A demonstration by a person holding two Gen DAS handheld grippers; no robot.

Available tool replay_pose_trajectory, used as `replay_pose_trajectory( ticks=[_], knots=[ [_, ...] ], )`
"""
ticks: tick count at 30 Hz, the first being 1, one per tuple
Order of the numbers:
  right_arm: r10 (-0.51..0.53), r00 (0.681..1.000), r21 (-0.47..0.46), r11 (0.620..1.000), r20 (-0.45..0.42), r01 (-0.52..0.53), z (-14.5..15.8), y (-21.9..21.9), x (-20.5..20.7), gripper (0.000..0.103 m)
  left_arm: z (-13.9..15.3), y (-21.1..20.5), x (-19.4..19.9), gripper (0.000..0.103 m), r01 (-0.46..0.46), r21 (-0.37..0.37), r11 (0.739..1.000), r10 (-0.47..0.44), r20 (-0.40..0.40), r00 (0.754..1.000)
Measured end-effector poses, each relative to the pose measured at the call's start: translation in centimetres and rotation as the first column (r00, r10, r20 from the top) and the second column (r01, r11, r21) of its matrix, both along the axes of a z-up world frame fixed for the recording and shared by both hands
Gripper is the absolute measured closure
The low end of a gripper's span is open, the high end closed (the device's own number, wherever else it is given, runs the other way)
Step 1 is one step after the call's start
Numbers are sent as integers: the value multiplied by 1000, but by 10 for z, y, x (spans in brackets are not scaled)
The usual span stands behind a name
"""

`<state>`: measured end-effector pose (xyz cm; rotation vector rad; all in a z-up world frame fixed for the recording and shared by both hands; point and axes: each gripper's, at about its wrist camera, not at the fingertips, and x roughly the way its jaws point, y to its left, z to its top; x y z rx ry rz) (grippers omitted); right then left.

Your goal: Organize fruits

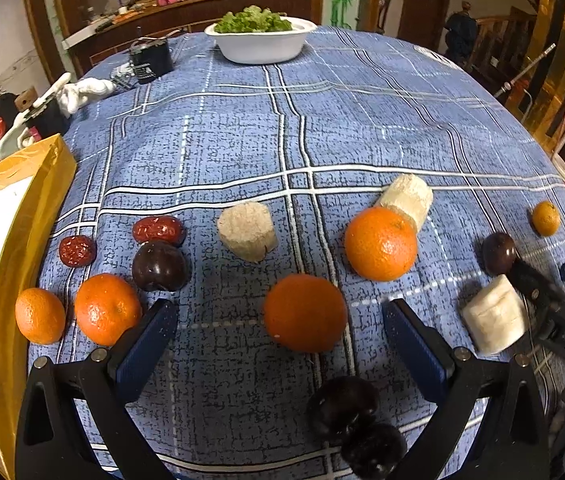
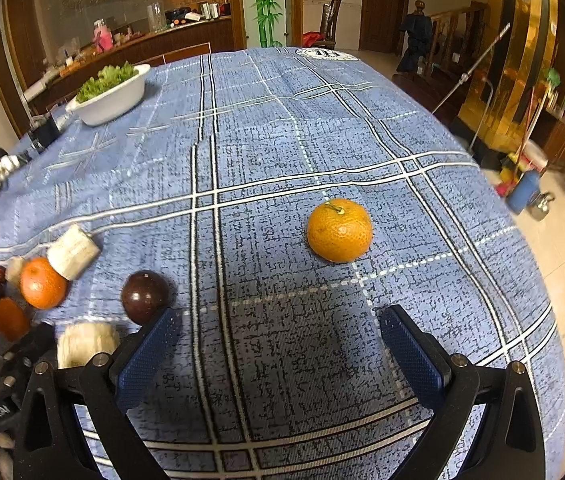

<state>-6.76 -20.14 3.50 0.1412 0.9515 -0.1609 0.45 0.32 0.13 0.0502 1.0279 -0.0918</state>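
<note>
i see a blue plaid tablecloth (image 2: 282, 140) strewn with oranges (image 1: 380, 243) and plums (image 1: 158, 266), wooden counter (image 1: 202, 4) behind, both grippers (image 1: 280, 320) (image 2: 278, 328) spread wide, empty.

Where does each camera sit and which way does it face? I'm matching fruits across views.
Left wrist: on the left gripper, angled down at oranges and dark fruits; its open blue fingers show.
Right wrist: on the right gripper, angled down at a lone stemmed orange; open fingers show.
Shared: white bowl of greens, checked tablecloth.
</note>
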Motion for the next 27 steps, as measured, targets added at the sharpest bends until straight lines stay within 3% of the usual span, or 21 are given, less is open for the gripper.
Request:
replay_pose_trajectory(
  ticks=[2,3,5,8,10,13,16,20,22,23,25,27],
  knots=[
    [-12,1000,80,997,22,10,2,-10,-4,0,2,1,-5,4,10,-5,1000,-10,-4,1000],
    [-22,999,136,991,38,17,4,-18,-7,0,5,3,-10,14,10,-11,1000,-10,7,1000],
    [-34,998,181,983,51,24,5,-22,-8,0,20,10,-25,19,5,-21,1000,-4,66,998],
    [-25,999,178,984,46,16,3,-21,-8,0,57,27,-53,19,-22,-28,999,27,212,977],
    [-43,998,190,981,54,32,5,-24,-14,1,88,40,-74,19,-60,-9,998,59,325,944],
    [-92,993,192,978,69,77,10,-30,-25,1,144,60,-100,19,-161,44,986,119,491,863],
    [-111,979,170,982,171,82,28,-29,-39,1,207,78,-118,18,-234,29,972,169,607,777],
    [-78,932,4,997,354,82,48,-4,-59,1,273,103,-166,0,-328,11,945,205,759,618],
    [-41,922,-55,996,385,67,51,7,-60,1,284,116,-191,0,-385,-17,923,236,815,529],
    [-29,922,-72,995,386,62,51,9,-60,1,283,118,-196,0,-384,-28,923,241,820,519],
    [-3,922,-100,994,387,45,52,17,-58,2,274,123,-202,0,-349,-40,936,231,819,526],
    [-5,915,-145,987,403,69,55,21,-59,2,260,125,-199,0,-323,-27,946,216,796,565]
  ],
)
